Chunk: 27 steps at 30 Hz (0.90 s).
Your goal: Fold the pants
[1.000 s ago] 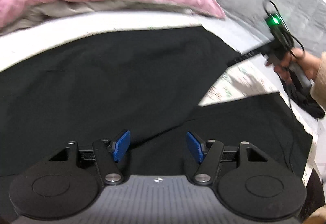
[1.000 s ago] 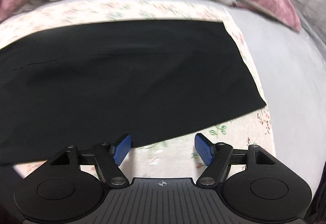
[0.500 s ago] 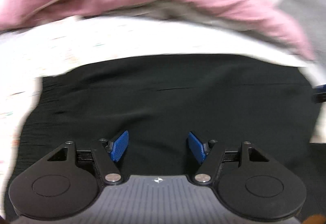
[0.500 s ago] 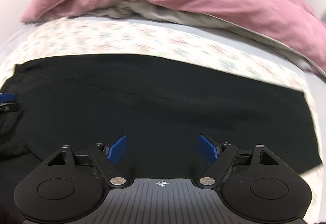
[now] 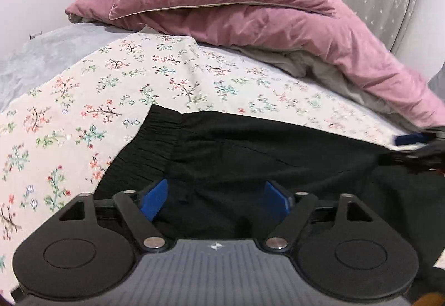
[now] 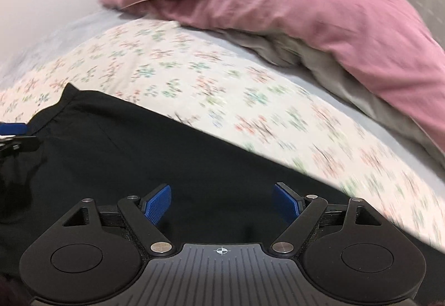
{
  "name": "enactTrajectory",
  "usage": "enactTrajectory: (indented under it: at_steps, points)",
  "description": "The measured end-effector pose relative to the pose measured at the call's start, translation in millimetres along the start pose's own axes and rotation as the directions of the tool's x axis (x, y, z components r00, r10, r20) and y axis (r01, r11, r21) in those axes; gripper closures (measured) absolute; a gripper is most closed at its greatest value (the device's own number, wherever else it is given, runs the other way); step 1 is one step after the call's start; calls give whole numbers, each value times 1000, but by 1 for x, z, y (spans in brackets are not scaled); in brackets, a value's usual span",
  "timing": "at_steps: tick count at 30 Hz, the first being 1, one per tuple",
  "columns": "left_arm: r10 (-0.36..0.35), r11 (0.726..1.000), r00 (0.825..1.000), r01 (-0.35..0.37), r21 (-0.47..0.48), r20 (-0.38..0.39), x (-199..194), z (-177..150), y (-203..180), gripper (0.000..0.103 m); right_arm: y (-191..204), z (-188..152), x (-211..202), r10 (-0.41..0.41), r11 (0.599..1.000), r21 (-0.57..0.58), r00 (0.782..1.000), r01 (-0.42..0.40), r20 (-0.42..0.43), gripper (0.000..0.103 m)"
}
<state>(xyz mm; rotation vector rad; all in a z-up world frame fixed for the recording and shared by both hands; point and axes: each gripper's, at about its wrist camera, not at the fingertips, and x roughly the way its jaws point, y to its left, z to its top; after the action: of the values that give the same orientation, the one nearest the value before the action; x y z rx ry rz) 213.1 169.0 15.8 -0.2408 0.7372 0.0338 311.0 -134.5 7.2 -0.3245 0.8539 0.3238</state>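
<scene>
On the bed's white floral-print sheet [image 5: 83,100] I see the black fabric pants [image 5: 250,161] lying flat, their gathered waistband now in my left view (a second ago that view showed the legs). My left gripper [image 5: 215,199] and right gripper [image 6: 222,204] hover over the cloth, fingers opening, nothing gripped. Behind lies a rumpled pink quilt [image 5: 236,0].

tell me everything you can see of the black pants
The black pants are a thin, matte woven fabric lying flat on the floral sheet. A gathered elastic waistband forms the left end in the left wrist view, with fine vertical puckers; a faint seam line runs along the cloth. The far edge is straight. Both hand-held grippers hang over the fabric, jaws opening, nothing between the pads. The leg ends are out of frame.
</scene>
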Motion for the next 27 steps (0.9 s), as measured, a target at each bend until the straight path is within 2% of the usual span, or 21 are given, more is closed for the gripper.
enactTrajectory:
  at_steps: [6,9,13,15,17,19,21,24,26,27]
  points:
    - [-100,994,995,99,-39,-22,13,-8,15,4,15,36,38,32,990,-137,999,-36,-32,21]
    - [-108,992,992,103,-73,-63,18,-13,23,4,16,49,60,32,984,-172,998,-41,-57,21]
    - [-168,981,984,161,-106,-59,23,-14,33,4,18,54,90,-6,974,-224,993,-21,-120,24]
    - [-170,980,983,161,-118,-72,26,-15,35,5,20,55,105,-23,970,-243,987,-17,-160,38]
    - [-167,982,983,159,-104,-73,24,-14,36,5,21,55,112,8,974,-220,982,-50,-187,67]
    - [-158,984,985,152,-88,-63,14,-9,42,5,26,55,112,33,975,-211,982,-73,-187,78]
    - [-116,990,992,112,-91,-39,5,-5,56,5,36,58,107,30,968,-239,984,-73,-176,77]
    - [-67,995,996,62,-80,-52,-2,-2,79,5,48,73,98,145,967,-186,978,-172,-151,61]
    - [-67,994,993,58,-94,-94,1,-5,94,5,61,87,95,247,957,-131,964,-259,-102,31]
    - [-57,993,992,46,-106,-110,3,-7,101,7,69,94,95,281,949,-125,956,-290,-79,28]
